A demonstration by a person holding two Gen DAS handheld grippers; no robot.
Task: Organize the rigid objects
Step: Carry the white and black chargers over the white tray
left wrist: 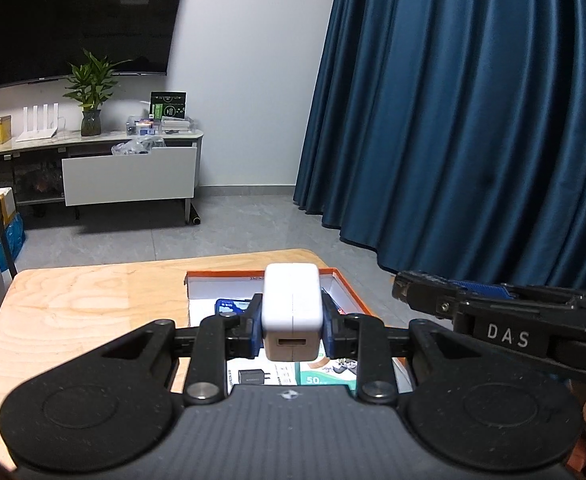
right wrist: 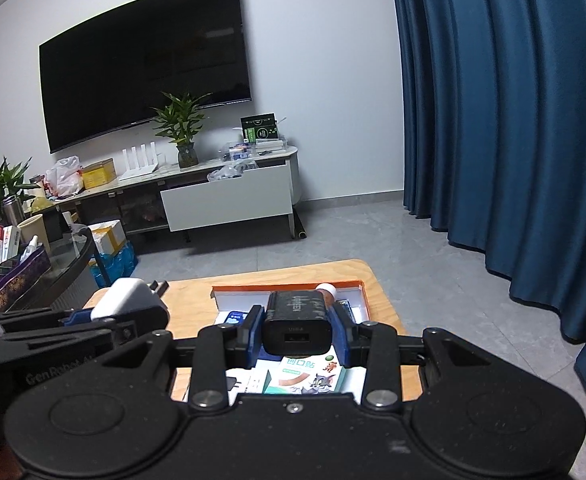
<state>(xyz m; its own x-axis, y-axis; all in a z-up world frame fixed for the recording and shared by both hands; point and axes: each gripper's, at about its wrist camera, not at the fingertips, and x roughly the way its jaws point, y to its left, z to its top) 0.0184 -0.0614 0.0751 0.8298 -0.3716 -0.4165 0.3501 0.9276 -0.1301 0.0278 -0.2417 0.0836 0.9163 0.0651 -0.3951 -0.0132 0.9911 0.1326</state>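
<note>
From my seat, the biggest thing in both views is the blue curtain [left wrist: 473, 120] filling the right side, then the dark television [right wrist: 145, 64] on the white wall. Only my right wrist camera takes in the whole screen, plus a cluttered glass side table [right wrist: 65, 264] at far left; the left wrist view cuts the screen off at the corner. Under it runs the TV cabinet [left wrist: 129, 172] with one drawer pulled out, a potted plant [right wrist: 183, 128] and a white router [left wrist: 39, 122] on top.

Closer in sits the wooden desk [left wrist: 81, 312], and on it an open orange-rimmed box [left wrist: 349, 284] holding small packs, among them a plaster box [right wrist: 307, 376] with cartoon print. My own rigs block most of the box's inside in both views.

My left gripper [left wrist: 292, 332] has its jaws closed on a white charger [left wrist: 291, 312], raised above the box, USB port facing me. My right gripper [right wrist: 296, 336] has its jaws clamped on a black charger [right wrist: 296, 324], likewise above the box. The right view alone shows the white charger's prongs, pointing away over the desk's left part.
</note>
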